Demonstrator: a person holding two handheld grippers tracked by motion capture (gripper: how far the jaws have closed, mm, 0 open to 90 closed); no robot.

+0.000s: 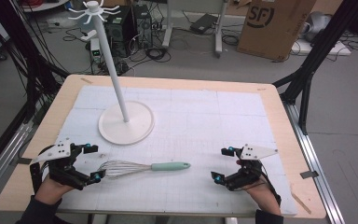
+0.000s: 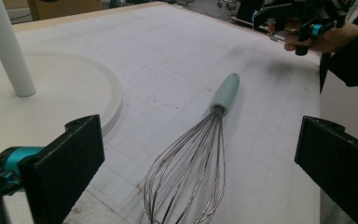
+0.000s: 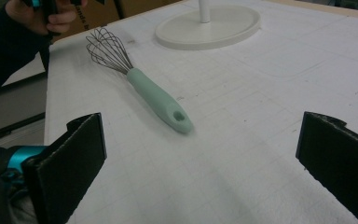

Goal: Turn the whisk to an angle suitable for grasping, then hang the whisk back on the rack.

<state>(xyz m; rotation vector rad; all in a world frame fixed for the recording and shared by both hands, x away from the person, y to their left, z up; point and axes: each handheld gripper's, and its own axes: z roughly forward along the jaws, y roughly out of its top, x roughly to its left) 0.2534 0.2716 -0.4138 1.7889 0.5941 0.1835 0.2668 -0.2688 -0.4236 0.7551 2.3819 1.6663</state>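
A wire whisk (image 1: 142, 167) with a mint-green handle lies flat on the white mat near the table's front, wires to the left. My left gripper (image 1: 92, 161) stands open just left of the wire end, nothing between its jaws. In the left gripper view the whisk (image 2: 200, 154) lies ahead between the wide-apart jaws. My right gripper (image 1: 223, 164) is open too, a short way right of the handle's tip. The right gripper view shows the handle (image 3: 161, 100) with its hanging hole ahead. A white stand (image 1: 123, 119) with a round base, tall pole and hooks on top rises behind the whisk.
The white mat (image 1: 205, 126) covers most of the wooden table (image 1: 284, 116). Beyond the table's far edge lie cables, equipment and a cardboard box (image 1: 272, 25) on the floor. Black frame posts flank both sides.
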